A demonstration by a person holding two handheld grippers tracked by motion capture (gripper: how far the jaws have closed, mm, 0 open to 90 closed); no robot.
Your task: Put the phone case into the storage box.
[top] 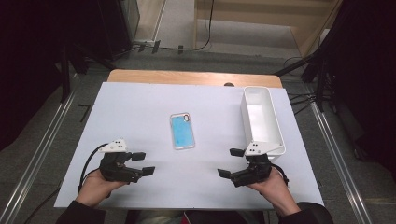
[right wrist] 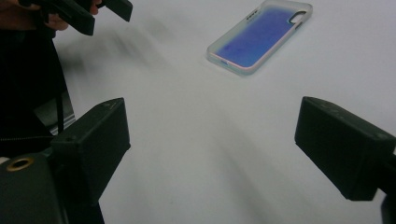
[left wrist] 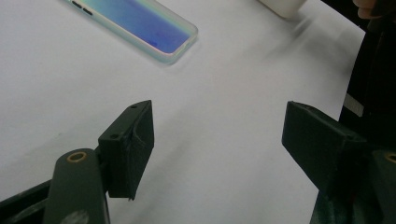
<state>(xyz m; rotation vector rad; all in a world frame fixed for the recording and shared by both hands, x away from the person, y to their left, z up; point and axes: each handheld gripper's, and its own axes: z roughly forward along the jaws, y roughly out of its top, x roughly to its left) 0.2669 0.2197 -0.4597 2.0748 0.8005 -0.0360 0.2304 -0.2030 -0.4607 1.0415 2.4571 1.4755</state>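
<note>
A phone [top: 182,131] with an iridescent blue back in a clear case lies flat in the middle of the white table sheet [top: 140,107]. It also lies ahead of the jaws in the left gripper view [left wrist: 140,23] and in the right gripper view [right wrist: 259,37]. My left gripper [top: 144,164] rests near the front left, open, with nothing between its jaws [left wrist: 219,140]. My right gripper [top: 229,163] sits near the front right, open and empty too [right wrist: 212,144]. Both point inward toward each other, short of the phone.
A long white bin [top: 261,120] stands empty along the right side of the sheet, just behind my right gripper. The wooden table edge [top: 194,77] runs along the back. My left gripper [right wrist: 93,14] appears at the top left of the right gripper view.
</note>
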